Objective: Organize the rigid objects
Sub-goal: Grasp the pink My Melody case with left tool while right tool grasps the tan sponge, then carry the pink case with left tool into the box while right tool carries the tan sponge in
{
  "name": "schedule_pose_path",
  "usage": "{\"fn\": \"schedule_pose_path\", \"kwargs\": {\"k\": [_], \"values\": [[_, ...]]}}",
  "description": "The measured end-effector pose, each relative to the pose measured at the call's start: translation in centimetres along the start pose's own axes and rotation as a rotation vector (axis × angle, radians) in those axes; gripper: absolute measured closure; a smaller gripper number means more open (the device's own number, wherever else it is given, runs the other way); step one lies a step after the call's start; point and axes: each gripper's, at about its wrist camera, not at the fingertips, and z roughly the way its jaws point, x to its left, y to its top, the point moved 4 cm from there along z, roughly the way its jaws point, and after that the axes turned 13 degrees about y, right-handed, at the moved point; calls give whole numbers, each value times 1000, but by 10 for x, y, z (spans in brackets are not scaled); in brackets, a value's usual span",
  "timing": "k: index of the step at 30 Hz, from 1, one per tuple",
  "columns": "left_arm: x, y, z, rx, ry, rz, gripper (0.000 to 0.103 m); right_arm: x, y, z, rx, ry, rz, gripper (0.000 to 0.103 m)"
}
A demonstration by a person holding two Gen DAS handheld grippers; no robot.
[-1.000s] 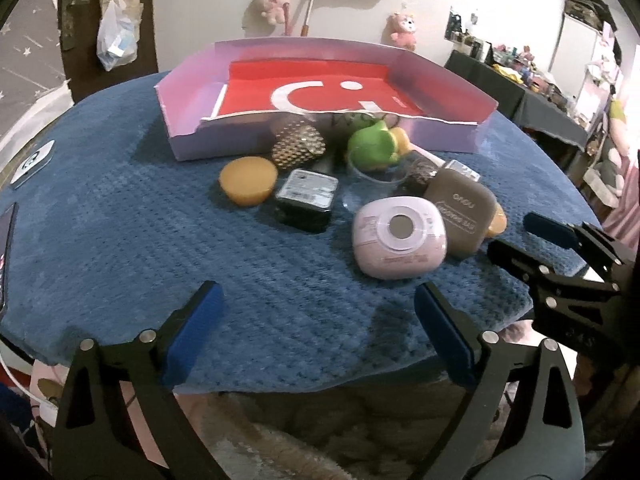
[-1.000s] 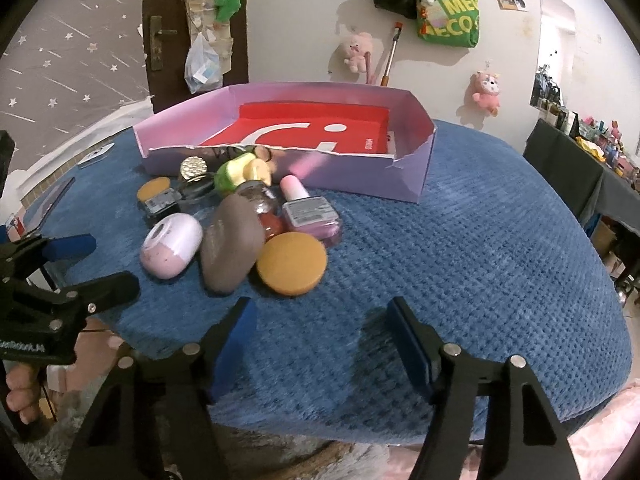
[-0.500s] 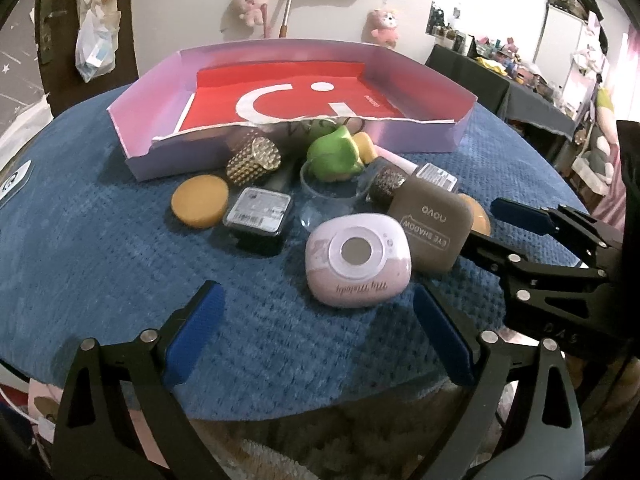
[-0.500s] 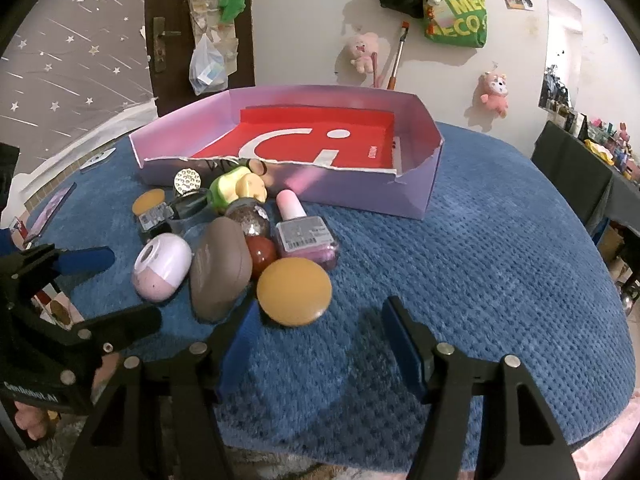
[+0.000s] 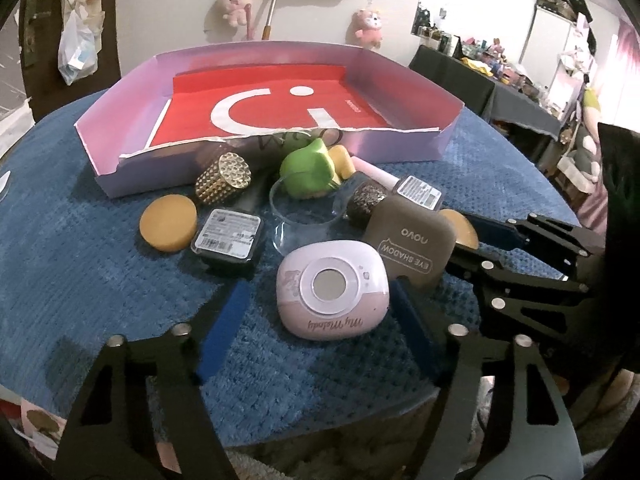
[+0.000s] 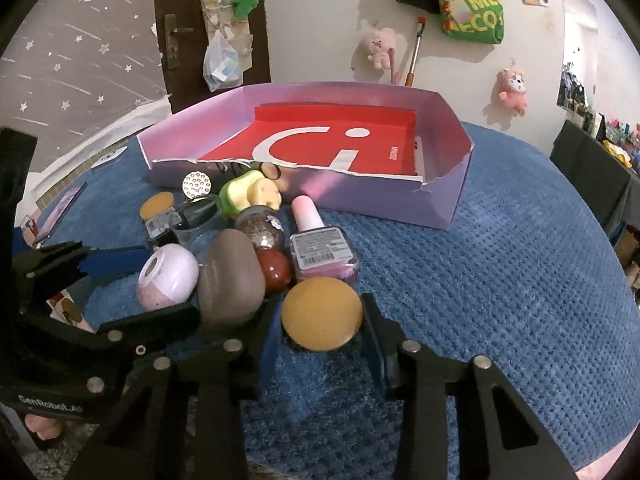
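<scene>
The left tool [image 5: 320, 312] is closing around the pink rounded plastic compact [image 5: 332, 288], not yet pinching; the right tool [image 6: 320, 332] is narrowing beside the flat orange disc [image 6: 322, 314]. The purple cardboard tray [image 6: 448, 196] on the blue desk [image 6: 500, 300] is holding nothing; everything remains outside.

Pink compact [image 5: 333, 289]; brown palette [image 5: 412, 240]; blue waffle cloth [image 5: 80, 264]; red/lilac box [image 5: 264, 108].

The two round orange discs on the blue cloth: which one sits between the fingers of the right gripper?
The orange disc beside the brown eye shadow case, nearest the right gripper. The other disc lies far back, near the purple box.
</scene>
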Motion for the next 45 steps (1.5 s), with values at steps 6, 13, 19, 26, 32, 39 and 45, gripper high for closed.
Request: {"fn": "schedule_pose_path", "kwargs": {"k": [6,13,19,26,32,39,45], "values": [[-2,-1,-1,-7,-8,24,51,0,-1,-2,-1,6,4,63],[-6,-2,-11,-36,-1,59,51,-1,1,-4,-8,-4,1,63],[-3,3,-22,-71,-2,60,51,-1,7,-13,-34,-13,-1,63],[5,17,-32,-119,9,55,51,6,22,-21,-65,-12,-29,63],[15,34,-35,-156,19,48,51,9,34,-22,-84,12,-33,63],[21,54,-33,-191,23,54,51,7,49,-24,-102,40,-26,63],[28,71,-30,-211,21,49,51,6,67,-22,-111,53,-35,63]]}}
